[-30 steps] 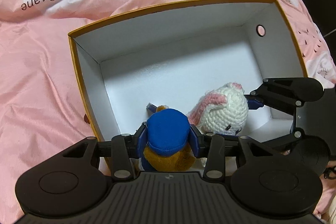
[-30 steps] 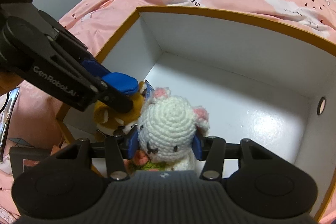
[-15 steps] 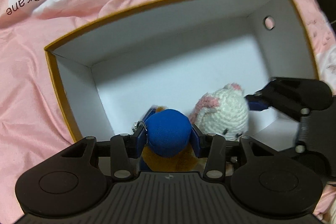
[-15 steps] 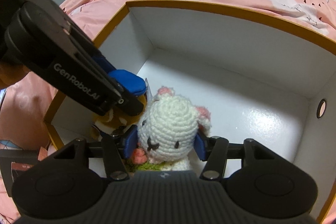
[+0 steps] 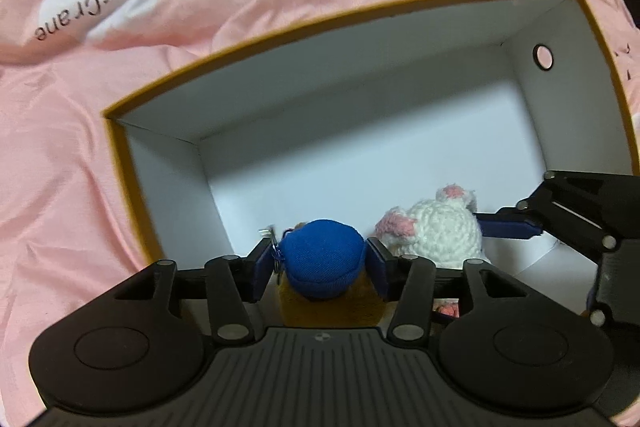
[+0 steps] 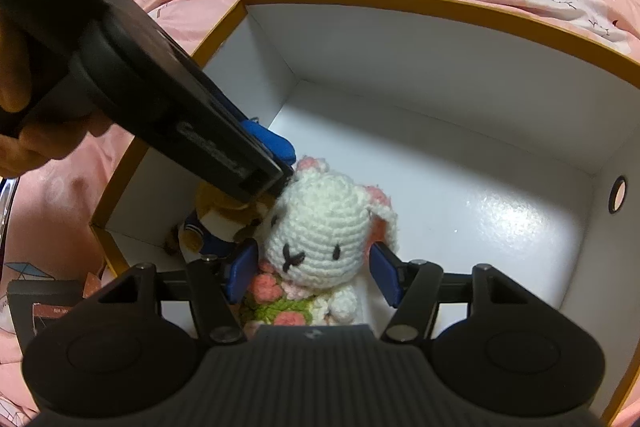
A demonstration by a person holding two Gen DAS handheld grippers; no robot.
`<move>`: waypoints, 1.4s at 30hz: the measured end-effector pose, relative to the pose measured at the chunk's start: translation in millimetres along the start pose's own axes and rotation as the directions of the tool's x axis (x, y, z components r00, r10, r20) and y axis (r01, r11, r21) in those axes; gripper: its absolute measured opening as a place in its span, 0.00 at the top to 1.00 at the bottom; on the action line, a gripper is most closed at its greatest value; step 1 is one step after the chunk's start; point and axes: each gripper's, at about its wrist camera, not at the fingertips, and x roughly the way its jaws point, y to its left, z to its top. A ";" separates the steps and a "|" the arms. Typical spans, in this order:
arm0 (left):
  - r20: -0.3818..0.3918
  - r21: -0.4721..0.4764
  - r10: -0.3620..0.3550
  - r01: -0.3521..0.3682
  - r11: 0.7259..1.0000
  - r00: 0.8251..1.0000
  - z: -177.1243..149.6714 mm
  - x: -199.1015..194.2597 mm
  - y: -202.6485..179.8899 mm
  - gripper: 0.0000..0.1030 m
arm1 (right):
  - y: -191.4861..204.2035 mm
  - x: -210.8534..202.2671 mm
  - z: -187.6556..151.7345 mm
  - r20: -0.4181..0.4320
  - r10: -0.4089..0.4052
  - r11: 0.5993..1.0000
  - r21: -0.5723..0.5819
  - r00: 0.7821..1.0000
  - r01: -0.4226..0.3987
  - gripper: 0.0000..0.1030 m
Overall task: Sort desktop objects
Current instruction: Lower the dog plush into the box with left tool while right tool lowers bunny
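With my left fingers (image 5: 320, 269) clamping the blue-capped plush (image 5: 322, 259) and my right fingers (image 6: 312, 277) spread loosely beside the crochet bunny (image 6: 320, 227) in the box (image 6: 400, 3), withdrawing could topple both toys.

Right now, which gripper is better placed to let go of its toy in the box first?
Right, probably. The right gripper has the white crochet rabbit apparently seated upright on the floor of the orange-rimmed white box; the left gripper holds its blue-capped brown plush crowded between corner wall and rabbit.

Bear (image 5: 322, 263) left of rabbit (image 5: 436, 231) (touching), both in box (image 5: 360, 131)
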 end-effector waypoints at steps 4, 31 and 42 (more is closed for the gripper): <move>0.064 -0.003 -0.022 0.023 1.000 0.998 -6.1 -24.4 6.6 0.44 | -1.1 8.7 3.5 -0.024 0.020 0.999 0.026 1.000 -0.019 0.39; 0.151 0.048 -0.023 0.016 0.999 0.988 -41.2 -66.8 12.3 0.44 | 28.7 32.2 14.3 -0.076 0.020 0.993 0.117 0.997 -0.011 0.49; 0.286 0.098 -0.063 0.036 0.995 0.956 -68.0 -93.6 -7.0 0.44 | 40.8 -12.4 3.1 0.038 -0.072 0.997 0.020 0.997 0.071 0.31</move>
